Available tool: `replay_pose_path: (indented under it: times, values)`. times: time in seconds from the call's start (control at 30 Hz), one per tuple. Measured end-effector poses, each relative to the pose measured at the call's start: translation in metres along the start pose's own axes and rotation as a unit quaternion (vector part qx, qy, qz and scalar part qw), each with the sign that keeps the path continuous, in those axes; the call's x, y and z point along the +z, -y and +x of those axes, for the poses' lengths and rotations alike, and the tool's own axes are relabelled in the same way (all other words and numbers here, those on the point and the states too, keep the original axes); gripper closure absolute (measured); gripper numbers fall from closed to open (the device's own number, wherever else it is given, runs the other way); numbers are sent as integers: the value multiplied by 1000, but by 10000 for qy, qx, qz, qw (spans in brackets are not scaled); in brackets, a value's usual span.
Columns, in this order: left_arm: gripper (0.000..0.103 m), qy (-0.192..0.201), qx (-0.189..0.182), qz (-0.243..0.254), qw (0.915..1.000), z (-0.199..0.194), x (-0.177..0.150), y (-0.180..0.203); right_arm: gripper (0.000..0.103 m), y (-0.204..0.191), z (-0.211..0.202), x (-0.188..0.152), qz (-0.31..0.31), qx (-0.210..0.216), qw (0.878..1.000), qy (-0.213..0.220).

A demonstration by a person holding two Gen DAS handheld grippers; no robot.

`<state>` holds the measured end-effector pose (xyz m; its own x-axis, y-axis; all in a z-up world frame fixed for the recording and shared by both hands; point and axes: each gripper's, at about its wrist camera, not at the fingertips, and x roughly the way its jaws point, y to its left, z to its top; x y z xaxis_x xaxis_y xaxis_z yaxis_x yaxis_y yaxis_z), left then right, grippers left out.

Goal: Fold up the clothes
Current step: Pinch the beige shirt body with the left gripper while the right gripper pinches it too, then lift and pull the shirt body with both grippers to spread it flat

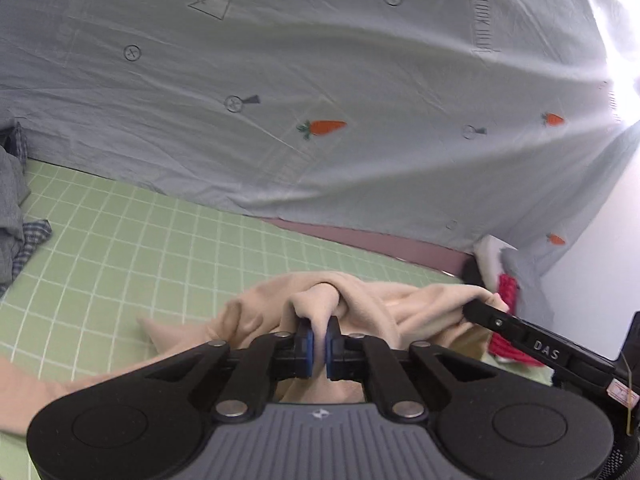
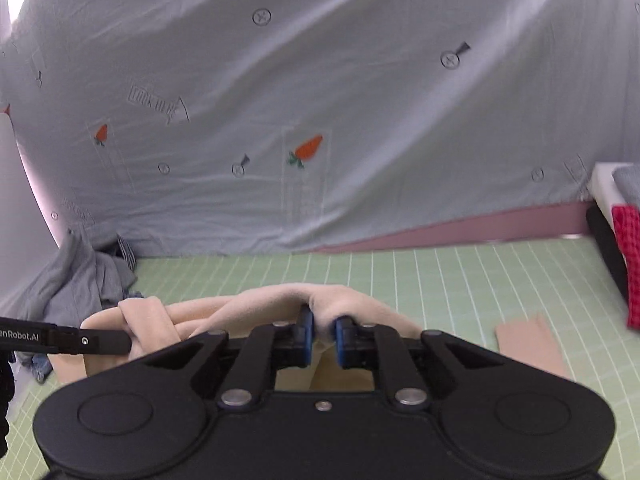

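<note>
A beige garment [image 1: 360, 304] is bunched up and lifted off the green grid mat [image 1: 120, 232]. My left gripper [image 1: 319, 338] is shut on a fold of it, the cloth pinched between the blue pads. In the same view the right gripper's black finger [image 1: 520, 334] grips the cloth's right end. In the right wrist view my right gripper [image 2: 324, 334] is shut on another fold of the beige garment [image 2: 260, 304]. The left gripper's finger [image 2: 80, 340] holds the cloth at the left there. A loose part of the garment [image 2: 528, 344] lies on the mat [image 2: 480, 280].
A grey-blue sheet [image 1: 320, 80] printed with carrots hangs behind the mat. A heap of grey and checked clothes [image 2: 80, 280] lies at the mat's left end. At the right end stands a stack with red checked cloth [image 2: 628, 264] and a white box [image 2: 604, 184].
</note>
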<state>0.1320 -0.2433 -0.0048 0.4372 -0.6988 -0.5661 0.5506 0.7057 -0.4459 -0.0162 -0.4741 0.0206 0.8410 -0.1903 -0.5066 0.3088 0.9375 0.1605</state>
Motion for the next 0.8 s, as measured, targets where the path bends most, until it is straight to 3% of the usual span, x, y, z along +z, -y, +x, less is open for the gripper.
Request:
replay_pose_path:
  times: [0.07, 0.13, 0.2, 0.27, 0.3, 0.37, 0.6, 0.8]
  values:
    - [91, -221, 626, -271, 9974, 44, 5, -25, 89, 2, 36, 5, -40, -84, 9999, -77]
    - [89, -738, 1391, -198, 9873, 83, 4, -41, 80, 2, 85, -7, -150, -346, 9980, -509]
    - [89, -850, 1892, 52, 9782, 84, 2, -44, 75, 3, 120, -22, -141, -573, 9934, -979]
    - [82, -630, 1777, 16, 9821, 64, -2, -46, 72, 3, 129, -35, 0, -688, 9907, -1174]
    - [78, -568, 1695, -35, 9839, 54, -6, -46, 65, 2, 124, -42, 56, -656, 9915, -1122]
    - [78, -648, 1626, -151, 9844, 46, -13, -46, 58, 2, 116, -55, 102, -650, 9916, -1116]
    - [77, -1191, 1215, -18, 9854, 73, -42, -27, 58, 7, 110, -89, 398, -667, 9867, -1431]
    - [55, -1265, 1213, 42, 9845, 94, -44, -13, 57, 5, 100, -85, 448, -652, 9890, -1253]
